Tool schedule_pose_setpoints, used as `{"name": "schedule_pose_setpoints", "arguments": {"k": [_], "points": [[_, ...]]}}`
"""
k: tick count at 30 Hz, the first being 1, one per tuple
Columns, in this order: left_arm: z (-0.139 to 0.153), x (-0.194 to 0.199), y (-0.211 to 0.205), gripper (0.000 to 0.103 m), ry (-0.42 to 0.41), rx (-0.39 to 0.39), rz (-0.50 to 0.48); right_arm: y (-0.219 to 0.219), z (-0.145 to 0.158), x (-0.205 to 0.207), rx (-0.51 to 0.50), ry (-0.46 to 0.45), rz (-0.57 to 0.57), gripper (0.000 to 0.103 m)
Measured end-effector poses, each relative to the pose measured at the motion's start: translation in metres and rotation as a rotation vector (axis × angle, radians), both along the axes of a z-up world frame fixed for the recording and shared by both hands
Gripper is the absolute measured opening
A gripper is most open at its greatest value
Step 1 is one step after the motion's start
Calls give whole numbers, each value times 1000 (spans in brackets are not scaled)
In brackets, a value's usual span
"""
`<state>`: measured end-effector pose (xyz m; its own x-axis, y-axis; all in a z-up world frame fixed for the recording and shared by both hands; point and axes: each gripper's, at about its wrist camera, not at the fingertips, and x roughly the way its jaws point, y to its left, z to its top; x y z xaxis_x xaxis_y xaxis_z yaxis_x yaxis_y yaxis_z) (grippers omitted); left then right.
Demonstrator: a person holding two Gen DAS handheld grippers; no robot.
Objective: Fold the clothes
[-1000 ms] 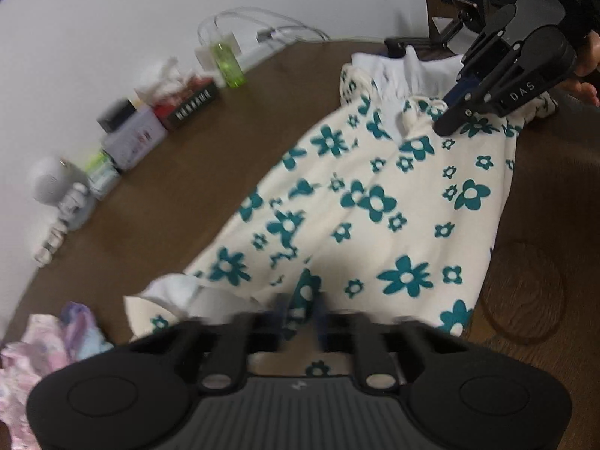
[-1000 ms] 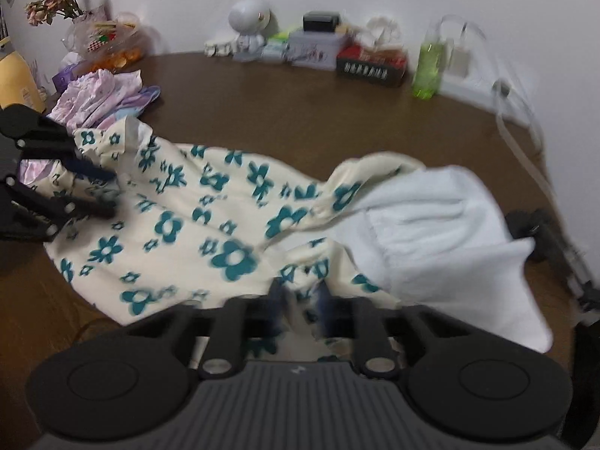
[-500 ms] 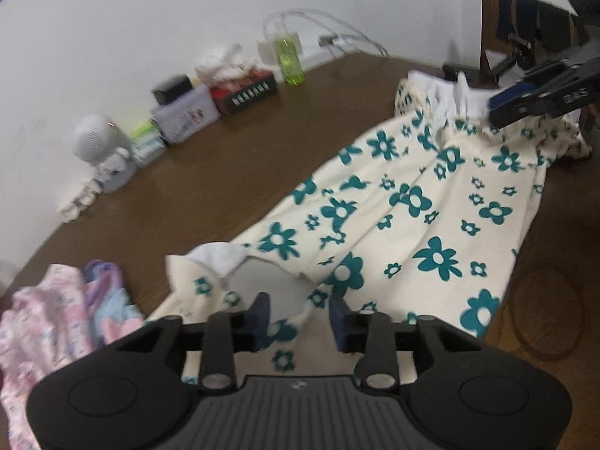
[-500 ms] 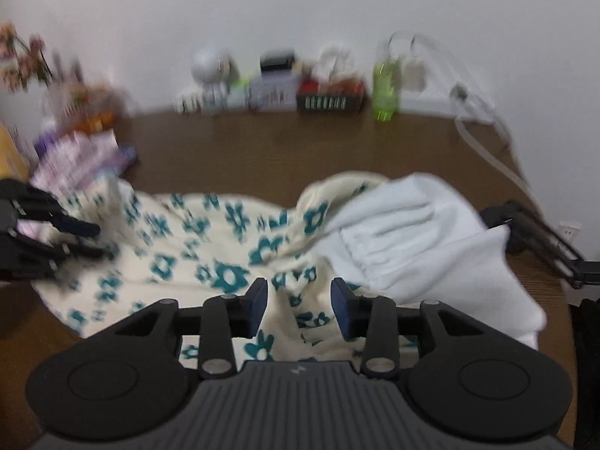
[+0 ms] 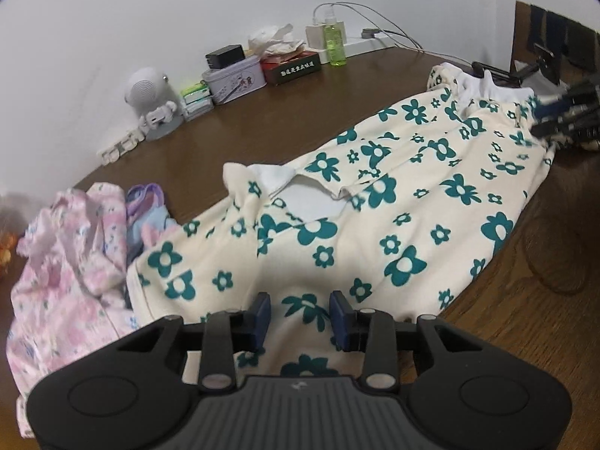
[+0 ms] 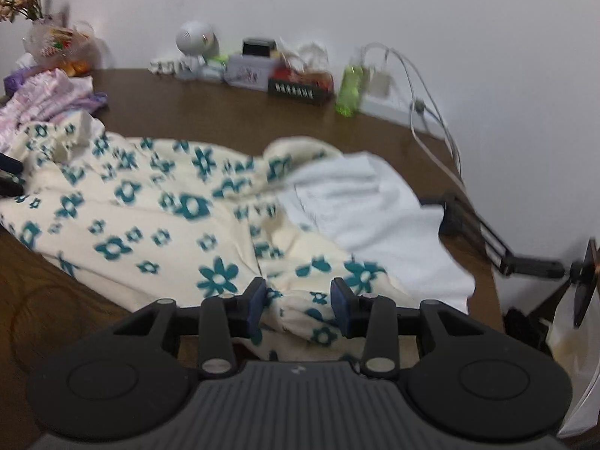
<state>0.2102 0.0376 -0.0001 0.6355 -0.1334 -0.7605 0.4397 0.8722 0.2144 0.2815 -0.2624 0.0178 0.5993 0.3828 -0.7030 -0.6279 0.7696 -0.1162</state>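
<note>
1. Garment [image 5: 375, 217]: we saw a cream piece printed with teal flowers, spread lengthwise across the brown table [image 5: 285, 112], its white lining exposed at one end.
2. Left gripper [image 5: 299, 313]: we held it with its jaws spread apart, the cloth lying between the blue pads but not pinched.
3. Right gripper [image 6: 299, 302]: we found its jaws likewise parted over a bunched cuff of the same garment [image 6: 157, 202].
4. Left view only: it showed the pink floral clothes [image 5: 67, 262] touching the garment's near edge.
5. Right view only: it showed the white lining [image 6: 360, 206] folded outward, and a black stand [image 6: 487, 240] beside it.
6. Both views: a green bottle [image 5: 335, 43] stood by the wall.
</note>
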Motion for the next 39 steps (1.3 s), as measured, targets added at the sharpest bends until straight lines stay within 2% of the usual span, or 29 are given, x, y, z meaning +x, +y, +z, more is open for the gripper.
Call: {"name": "schedule_pose_setpoints", "arguments": {"k": [5,12,25,32,35,36,37,38,39], "points": [[-2,-6,1,30,-12,-3,9,-16,-9,1,67,53,-25,38],[-1,-20,1,28,-14,15,26,-11,-3,-14,22,96,7,39],[0,-95,18,28,-20,22,43,-20,3,-90,-3,126,62,39],[2,-110,25,28,-21,26,53,-20,5,-113,-6,132,80,40],[11,-109,25,33,-27,22,39,-21,10,-113,-7,135,96,43],[17,-109,25,37,-36,14,30,-22,16,-110,3,135,101,45],[23,-108,26,43,-46,5,21,-24,23,-108,13,131,107,51],[33,-108,26,58,-67,-6,9,-25,34,-105,24,114,116,62],[44,-107,26,79,-93,-11,1,-27,45,-102,34,94,126,68]]}}
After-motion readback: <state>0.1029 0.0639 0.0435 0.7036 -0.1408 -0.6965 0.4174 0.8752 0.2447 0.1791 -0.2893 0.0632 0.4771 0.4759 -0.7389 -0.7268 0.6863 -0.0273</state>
